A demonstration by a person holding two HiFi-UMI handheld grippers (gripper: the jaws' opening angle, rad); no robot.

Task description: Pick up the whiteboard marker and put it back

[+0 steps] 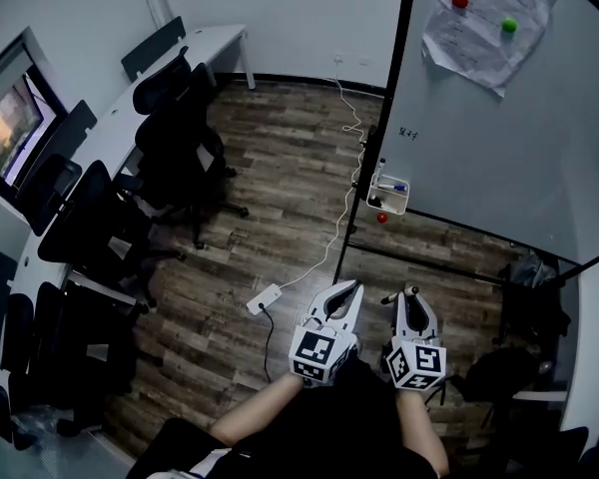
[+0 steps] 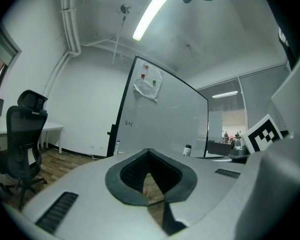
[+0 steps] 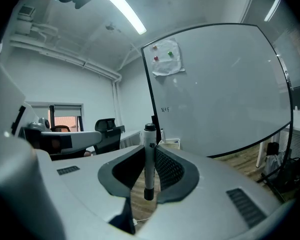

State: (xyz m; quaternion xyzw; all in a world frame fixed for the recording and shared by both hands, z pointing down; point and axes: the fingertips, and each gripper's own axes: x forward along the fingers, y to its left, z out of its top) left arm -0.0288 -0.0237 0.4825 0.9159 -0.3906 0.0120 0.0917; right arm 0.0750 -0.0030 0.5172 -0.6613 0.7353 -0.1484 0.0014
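A white whiteboard marker [image 3: 149, 156] with a black cap stands upright between the pads of my right gripper [image 3: 149, 145], which is shut on it. In the head view the right gripper [image 1: 411, 289] is low in the middle, and the marker's end [image 1: 387, 298] pokes out on its left side. Beside it my left gripper [image 1: 351, 287] points the same way; in the left gripper view its tips [image 2: 149, 151] meet with nothing between them. Ahead stands the whiteboard [image 1: 479, 138], with a small marker tray [image 1: 388, 196] holding pens on its lower left edge.
A paper sheet [image 1: 489, 18] is pinned to the board with a red and a green magnet. Black office chairs [image 1: 175, 138] line a long white desk [image 1: 110, 133] at left. A white power strip [image 1: 264, 298] and its cable lie on the wood floor. Dark bags [image 1: 529, 302] sit at right.
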